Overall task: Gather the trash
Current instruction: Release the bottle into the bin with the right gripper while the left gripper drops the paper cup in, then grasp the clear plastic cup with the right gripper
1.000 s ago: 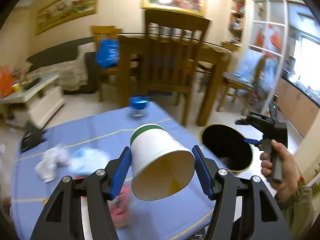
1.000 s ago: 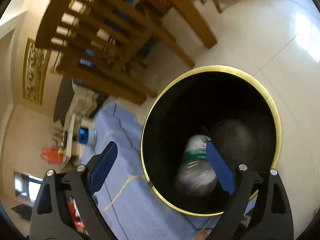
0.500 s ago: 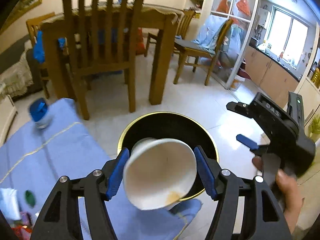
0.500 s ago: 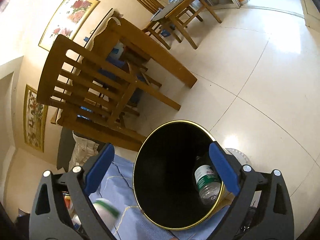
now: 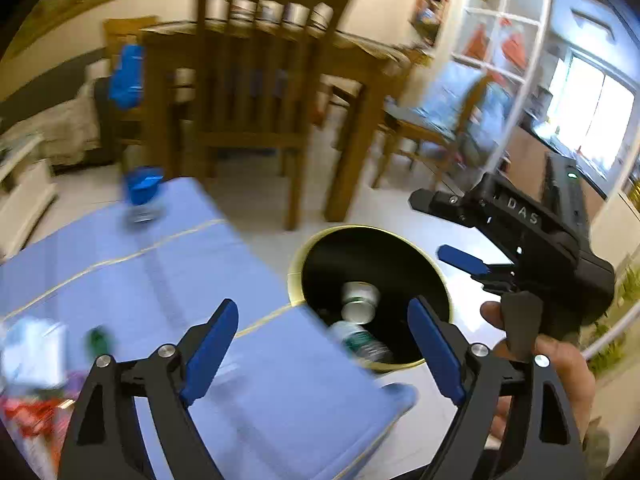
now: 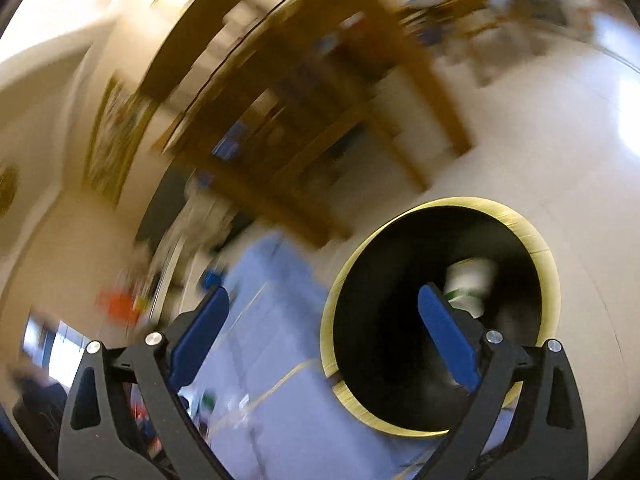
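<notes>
A black bin with a gold rim (image 5: 298, 256) (image 6: 532, 236) stands on the floor beside a blue-clothed table (image 5: 152, 280) (image 6: 276, 276). The white paper cup (image 5: 358, 300) (image 6: 470, 284) lies inside the bin, next to a plastic bottle (image 5: 362, 344). My left gripper (image 5: 324, 344) hovers over the table corner and bin edge, its jaws opening wide with nothing between them. My right gripper (image 6: 324, 336) is open and empty above the bin's near rim; its black body (image 5: 532, 232), held by a hand (image 5: 560, 368), shows at the right of the left wrist view.
Blurred trash sits at the table's left: white crumpled paper (image 5: 28, 348), a red wrapper (image 5: 24, 416), a small green piece (image 5: 98, 338). A blue-capped container (image 5: 142, 196) stands at the far table edge. A wooden chair (image 5: 256, 100) and dining table (image 5: 360, 92) rise behind the bin.
The left gripper carried the paper cup from over the table to the bin, opened, and the cup dropped inside. The right gripper drew back from the bin mouth and rolled.
</notes>
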`<state>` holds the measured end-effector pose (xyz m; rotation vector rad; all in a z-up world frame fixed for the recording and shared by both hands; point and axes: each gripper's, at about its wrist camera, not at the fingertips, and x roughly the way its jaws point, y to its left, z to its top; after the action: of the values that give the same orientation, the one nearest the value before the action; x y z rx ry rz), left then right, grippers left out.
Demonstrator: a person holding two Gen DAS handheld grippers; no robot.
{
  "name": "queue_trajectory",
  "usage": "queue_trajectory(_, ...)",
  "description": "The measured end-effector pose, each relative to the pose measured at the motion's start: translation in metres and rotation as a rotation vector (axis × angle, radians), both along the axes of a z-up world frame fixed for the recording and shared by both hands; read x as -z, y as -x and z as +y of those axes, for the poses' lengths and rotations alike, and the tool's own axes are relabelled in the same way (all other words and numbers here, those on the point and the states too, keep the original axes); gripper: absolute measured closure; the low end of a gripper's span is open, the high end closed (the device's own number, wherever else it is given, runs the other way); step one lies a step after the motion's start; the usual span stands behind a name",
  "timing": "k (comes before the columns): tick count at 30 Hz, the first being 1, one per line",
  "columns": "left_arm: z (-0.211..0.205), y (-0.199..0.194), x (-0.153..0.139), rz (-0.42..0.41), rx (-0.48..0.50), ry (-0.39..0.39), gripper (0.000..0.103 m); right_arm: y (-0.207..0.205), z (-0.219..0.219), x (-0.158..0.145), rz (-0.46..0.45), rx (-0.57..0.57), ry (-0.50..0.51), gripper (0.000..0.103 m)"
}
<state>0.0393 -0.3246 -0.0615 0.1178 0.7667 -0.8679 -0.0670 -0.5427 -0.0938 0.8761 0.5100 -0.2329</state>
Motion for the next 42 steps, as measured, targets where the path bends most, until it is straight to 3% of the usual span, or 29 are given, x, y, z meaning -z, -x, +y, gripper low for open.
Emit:
queue_trajectory(3, 0.068, -0.008, -0.01, -0.052, -0.146, 0.019, 0.01, -0.029, 0.036, 0.0, -0.029, -0.193, -0.002, 0.01)
queue_trajectory(5, 0.115, -0.013, -0.015, -0.098, -0.259, 0.03, 0.007, -0.039, 0.061, -0.004, -0.025, -0.241, 0.072, 0.01)
queue_trajectory(7, 0.168, -0.018, -0.016, -0.137, -0.405, 0.034, 0.007, -0.052, 0.094, -0.005, 0.05, -0.271, 0.233, 0.01)
queue_trajectory(8, 0.189, -0.022, -0.014, -0.134, -0.454, 0.038, 0.007, -0.062, 0.111, 0.002, 0.154, -0.269, 0.339, 0.012)
queue_trajectory(9, 0.213, -0.026, -0.011, -0.118, -0.499, 0.041, 0.007, -0.069, 0.119, 0.013, 0.236, -0.264, 0.381, 0.024)
queue_trajectory(10, 0.229, -0.028, -0.008, -0.099, -0.526, 0.04, 0.007, -0.074, 0.123, 0.023, 0.291, -0.268, 0.376, 0.041)
queue_trajectory(11, 0.243, -0.032, -0.004, -0.081, -0.55, 0.035, 0.007, -0.078, 0.123, 0.036, 0.326, -0.285, 0.315, 0.042)
queue_trajectory(13, 0.267, -0.035, 0.006, -0.063, -0.596, 0.019, 0.007, -0.077, 0.122, 0.046, 0.292, -0.314, 0.183, 0.042)
queue_trajectory(18, 0.298, -0.038, 0.029, -0.015, -0.62, -0.02, 0.007, -0.086, 0.143, 0.045, 0.281, -0.347, 0.189, 0.043)
queue_trajectory(21, 0.309, -0.036, 0.039, -0.003, -0.629, -0.045, 0.007, -0.1, 0.157, 0.053, 0.319, -0.376, 0.209, 0.049)
queue_trajectory(23, 0.317, -0.039, 0.042, 0.008, -0.635, -0.04, 0.007, -0.105, 0.168, 0.05, 0.326, -0.39, 0.25, 0.063)
queue_trajectory(25, 0.326, -0.039, 0.044, 0.016, -0.636, -0.029, 0.007, -0.11, 0.178, 0.052, 0.333, -0.413, 0.265, 0.066)
queue_trajectory(28, 0.335, -0.039, 0.043, -0.001, -0.642, -0.036, 0.007, -0.115, 0.2, 0.048, 0.355, -0.442, 0.364, 0.067)
queue_trajectory(32, 0.346, -0.051, 0.044, 0.019, -0.622, -0.03, 0.007, -0.115, 0.216, 0.037, 0.3, -0.456, 0.419, 0.067)
queue_trajectory(35, 0.346, -0.073, 0.045, 0.062, -0.561, -0.007, 0.007, -0.119, 0.223, 0.029, 0.275, -0.454, 0.444, 0.067)
queue_trajectory(38, 0.334, -0.104, 0.046, 0.052, -0.52, -0.048, 0.007, -0.122, 0.224, 0.032, 0.279, -0.466, 0.436, 0.067)
queue_trajectory(42, 0.315, -0.152, 0.05, 0.116, -0.492, -0.066, 0.007, -0.123, 0.224, 0.034, 0.274, -0.472, 0.432, 0.067)
